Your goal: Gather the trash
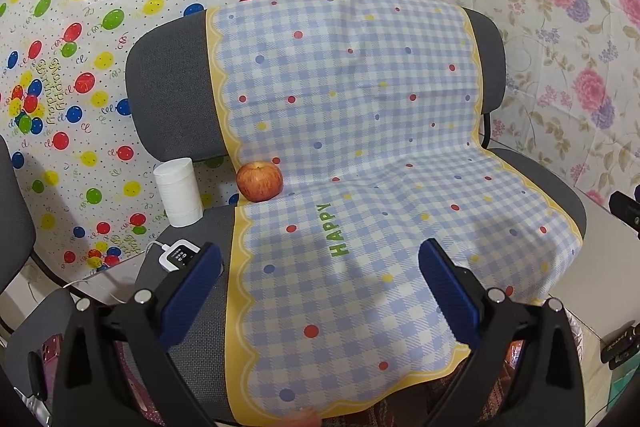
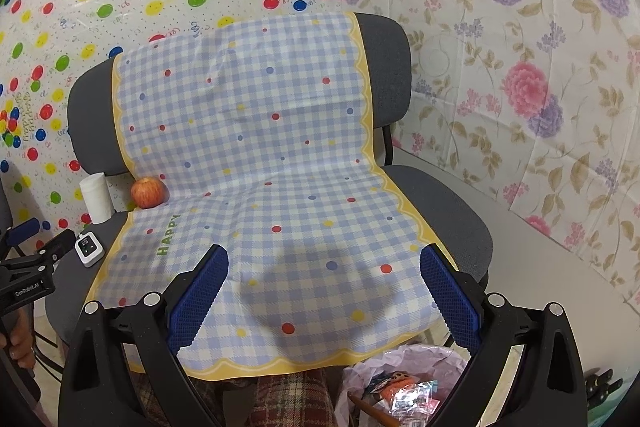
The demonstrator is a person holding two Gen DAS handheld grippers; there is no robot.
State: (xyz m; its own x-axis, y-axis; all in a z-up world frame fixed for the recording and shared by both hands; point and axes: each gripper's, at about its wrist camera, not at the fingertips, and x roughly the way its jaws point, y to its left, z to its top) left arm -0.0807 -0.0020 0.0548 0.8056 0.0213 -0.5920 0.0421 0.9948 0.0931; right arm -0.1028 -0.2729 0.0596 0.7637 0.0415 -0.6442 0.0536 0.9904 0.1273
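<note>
- Left gripper (image 1: 320,285): jaws spread wide, nothing between them, over the front of the seat.
- Right gripper (image 2: 324,287): jaws apart, empty, above the cloth's front hem.
- Trash bag (image 2: 384,367): below the seat's front edge, wrappers inside.
- Checked cloth (image 2: 256,155): middle bare; grey chair (image 2: 440,203) margins exposed both sides.
- Charger (image 1: 180,255), apple (image 1: 259,181), paper roll (image 1: 178,191): along the seat's left edge, toward the back.

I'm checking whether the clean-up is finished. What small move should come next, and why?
Probably stop and pull both grippers back. The checked cloth shows no wrappers; only an apple, a paper roll and a small charger remain, none clearly trash. The bin bag already holds wrappers, and the left gripper and right gripper are open and empty.
</note>
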